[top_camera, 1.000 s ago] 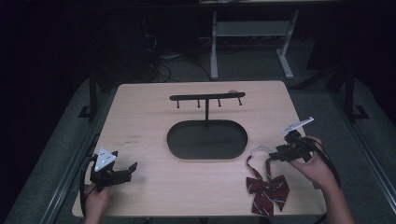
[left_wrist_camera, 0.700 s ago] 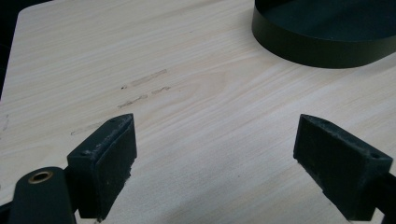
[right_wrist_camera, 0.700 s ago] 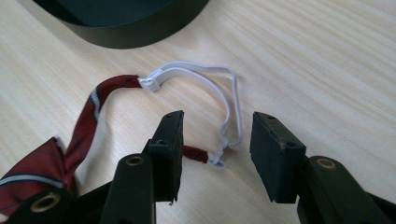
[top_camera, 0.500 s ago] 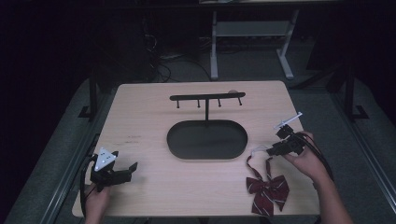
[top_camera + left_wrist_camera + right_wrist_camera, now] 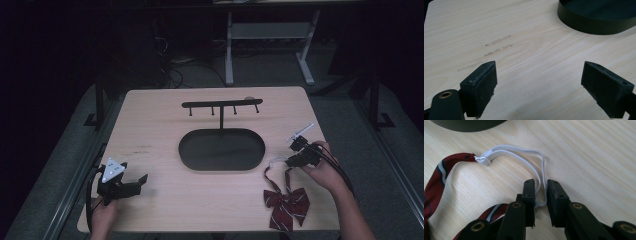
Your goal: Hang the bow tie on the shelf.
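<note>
Right gripper (image 5: 541,192) jaws just closing, nearly shut around the white elastic loop (image 5: 524,153) of the striped bow tie (image 5: 286,202), flat on the counter (image 5: 160,125) just right of the black oval tray (image 5: 221,150). Left gripper (image 5: 539,82) jaws wide open, nothing held, well left of the tray.

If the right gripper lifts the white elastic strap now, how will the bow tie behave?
Probably floppy: the white elastic strap lies in loose curves, so it should stretch first. The striped bow tie is thin cloth, likely light, and may dangle and swing. The right gripper has been closing around one thin strand, which might slip.
</note>
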{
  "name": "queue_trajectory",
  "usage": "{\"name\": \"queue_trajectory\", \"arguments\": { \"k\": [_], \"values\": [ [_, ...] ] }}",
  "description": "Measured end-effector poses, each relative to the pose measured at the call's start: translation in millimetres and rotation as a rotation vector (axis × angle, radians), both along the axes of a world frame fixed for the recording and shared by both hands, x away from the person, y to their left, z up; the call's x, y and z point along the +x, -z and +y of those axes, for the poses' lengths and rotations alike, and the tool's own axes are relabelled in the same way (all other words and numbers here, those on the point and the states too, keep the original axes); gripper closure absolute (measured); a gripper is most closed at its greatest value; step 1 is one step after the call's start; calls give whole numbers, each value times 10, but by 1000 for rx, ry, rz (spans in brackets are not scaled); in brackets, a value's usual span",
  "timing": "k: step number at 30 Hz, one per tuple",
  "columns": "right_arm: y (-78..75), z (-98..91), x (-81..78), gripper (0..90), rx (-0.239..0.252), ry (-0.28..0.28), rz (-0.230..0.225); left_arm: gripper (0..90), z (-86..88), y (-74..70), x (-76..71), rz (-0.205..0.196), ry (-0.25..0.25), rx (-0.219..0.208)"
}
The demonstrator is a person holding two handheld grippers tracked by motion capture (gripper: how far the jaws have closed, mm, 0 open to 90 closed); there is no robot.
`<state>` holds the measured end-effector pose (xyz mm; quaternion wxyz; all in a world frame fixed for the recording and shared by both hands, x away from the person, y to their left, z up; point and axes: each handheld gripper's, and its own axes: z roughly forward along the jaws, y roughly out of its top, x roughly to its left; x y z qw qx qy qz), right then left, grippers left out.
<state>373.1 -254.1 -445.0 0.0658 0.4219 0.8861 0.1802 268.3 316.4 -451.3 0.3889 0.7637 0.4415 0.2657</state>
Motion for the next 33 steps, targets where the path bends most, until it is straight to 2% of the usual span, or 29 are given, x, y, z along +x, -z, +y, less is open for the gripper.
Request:
{"name": "queue_trajectory", "arguments": {
  "k": [4,13,17,21,28,33],
  "values": [
    [6,-11,7,839,-11,6,-4,131,13,-5,0,-4,-8,10],
    [-37,-5,-34,863,-3,0,-3,131,31,-9,-6,-8,-15,5],
    [-80,2,-63,871,19,-13,4,131,25,-7,-10,-5,-14,7],
    [-173,-9,-91,874,62,-18,-10,130,24,-6,-6,-5,-15,7],
    [-310,-1,-138,875,100,-33,-15,131,28,-7,-16,-6,-19,9],
    [-420,16,-165,875,130,-52,-24,131,35,-29,-41,-17,-27,-20]
  ]
}}
